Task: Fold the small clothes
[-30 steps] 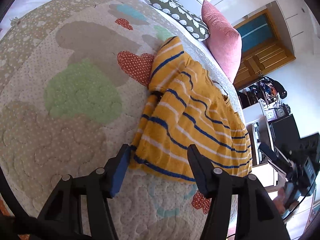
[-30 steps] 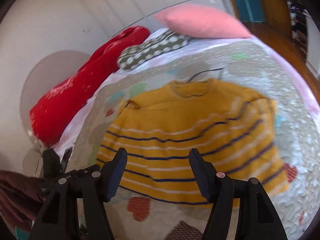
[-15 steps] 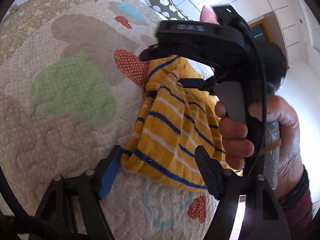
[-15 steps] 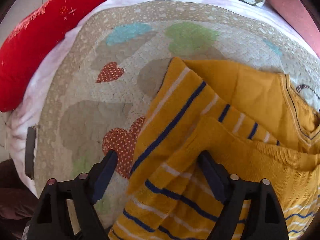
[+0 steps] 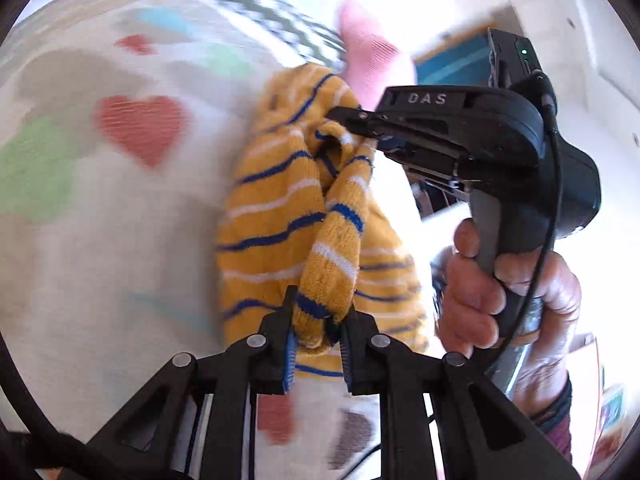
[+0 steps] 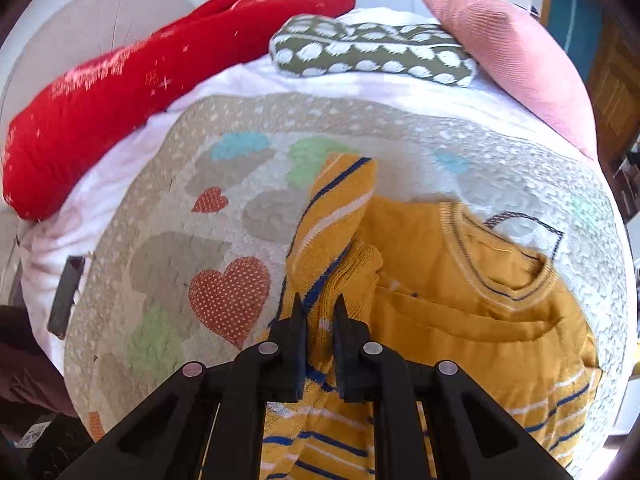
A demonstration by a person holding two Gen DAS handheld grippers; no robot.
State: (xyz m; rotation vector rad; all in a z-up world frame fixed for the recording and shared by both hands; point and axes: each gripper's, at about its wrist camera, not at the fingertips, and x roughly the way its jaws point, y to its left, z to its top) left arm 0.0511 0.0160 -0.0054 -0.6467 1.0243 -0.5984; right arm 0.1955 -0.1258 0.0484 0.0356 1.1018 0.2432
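Note:
A yellow knit sweater [image 6: 460, 300] with blue and white stripes lies on the quilt [image 6: 160, 264], neck opening to the right. My right gripper [image 6: 318, 316] is closing, its pads pinching a bunched fold of the sweater by the sleeve [image 6: 340, 200]. In the left wrist view my left gripper [image 5: 316, 336] is closing too, with the sweater's striped edge [image 5: 328, 264] pressed between its blue pads. The right gripper [image 5: 360, 128] shows there as well, clamped on the fabric higher up, with a person's hand [image 5: 500, 292] on its handle. The cloth between the two grips is raised off the quilt.
A red pillow [image 6: 160, 64], a green spotted cushion [image 6: 372, 52] and a pink cushion [image 6: 508, 52] line the far edge of the bed. A dark flat object [image 6: 66, 296] lies on the white sheet at left. A wooden door [image 6: 612, 92] stands at far right.
Both grippers went from wide open to clamped on the sweater's left side. The right gripper came in over the sleeve. The gripped edge has lifted and bunched up.

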